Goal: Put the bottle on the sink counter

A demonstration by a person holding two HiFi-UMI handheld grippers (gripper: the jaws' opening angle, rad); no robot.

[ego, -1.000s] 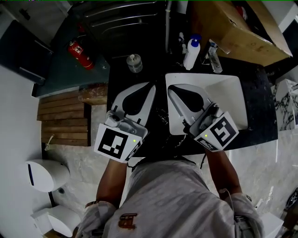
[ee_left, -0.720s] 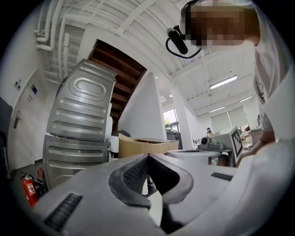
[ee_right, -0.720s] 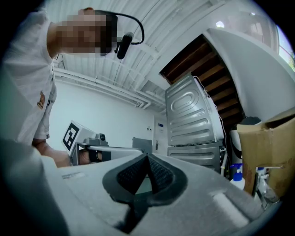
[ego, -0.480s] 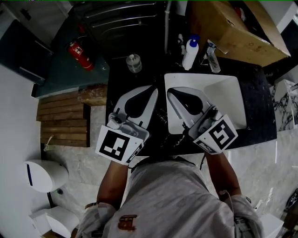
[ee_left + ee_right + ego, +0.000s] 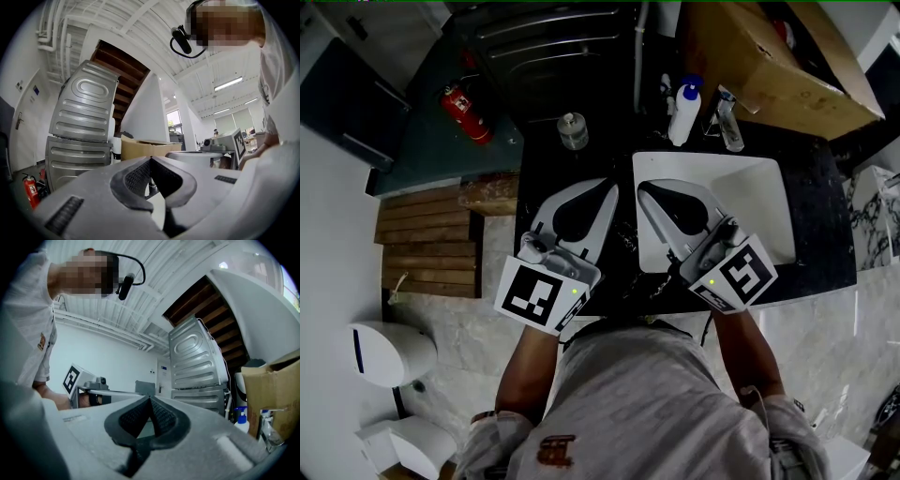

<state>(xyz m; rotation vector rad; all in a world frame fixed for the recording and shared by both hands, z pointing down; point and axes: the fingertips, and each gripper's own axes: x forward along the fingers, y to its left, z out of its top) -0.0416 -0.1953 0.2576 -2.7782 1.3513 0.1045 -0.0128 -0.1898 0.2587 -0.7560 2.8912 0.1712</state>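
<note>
Both pairs of jaws are clenched, pad against pad, with nothing caught between them. On my left gripper (image 5: 150, 160) the ribbed black pads meet right at the tips, and my right gripper (image 5: 150, 400) looks the same. Seen from my head view they sit side by side and near each other, the left jaws over the dark counter (image 5: 542, 164), the right jaws over the near-left part of the white sink basin (image 5: 755, 202). The bottle (image 5: 682, 111), white with a blue cap, stands upright on the counter past the basin. It is ahead of the right jaws, slightly to their right and well apart from them. A small clear jar (image 5: 573, 129) stands ahead of the left jaws, also well apart.
</note>
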